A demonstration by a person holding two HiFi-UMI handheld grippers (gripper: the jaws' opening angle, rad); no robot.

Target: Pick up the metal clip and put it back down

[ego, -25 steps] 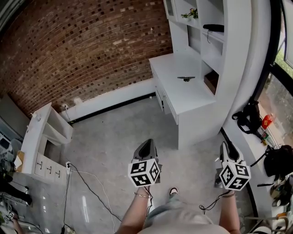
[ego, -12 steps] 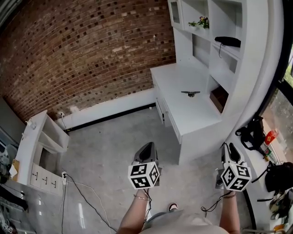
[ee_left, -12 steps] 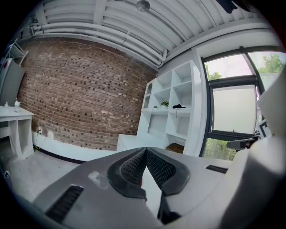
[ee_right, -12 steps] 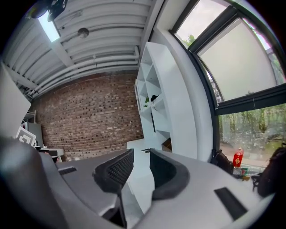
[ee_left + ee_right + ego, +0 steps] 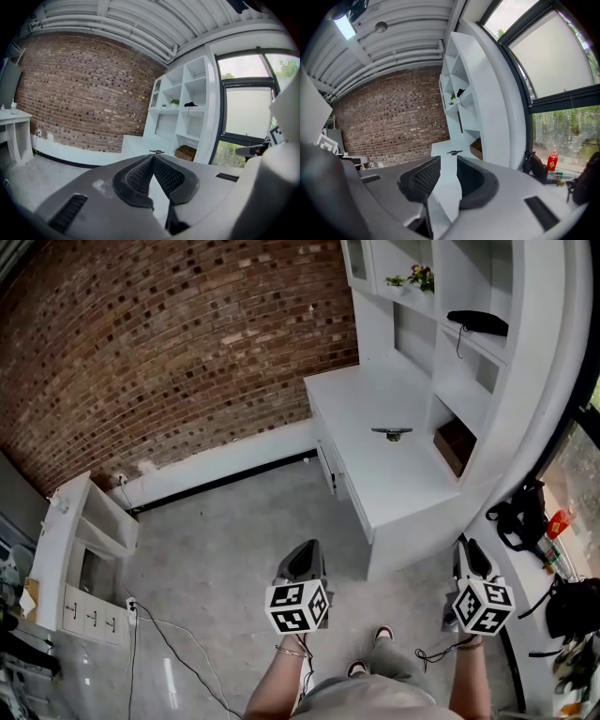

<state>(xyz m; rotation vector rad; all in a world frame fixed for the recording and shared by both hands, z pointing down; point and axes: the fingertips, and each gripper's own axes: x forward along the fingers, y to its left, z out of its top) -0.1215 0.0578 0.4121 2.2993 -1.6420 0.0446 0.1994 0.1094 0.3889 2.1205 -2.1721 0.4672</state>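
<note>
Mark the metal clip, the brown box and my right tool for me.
metal clip (image 5: 391, 433): head view, middle of its body.
brown box (image 5: 454, 445): head view, middle of its visible brown surface.
right tool (image 5: 447, 164): right gripper view, midway between its fingertips, which stand apart.

Both held low, the left gripper (image 5: 306, 549) seemingly pinched together, the right gripper (image 5: 466, 547) slightly apart.

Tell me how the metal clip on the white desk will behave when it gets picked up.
The clip looks small and thin against the desk, so probably light. It sits low and wide, so it likely won't roll or tip. On that smooth white top a push may just slide it.
</note>
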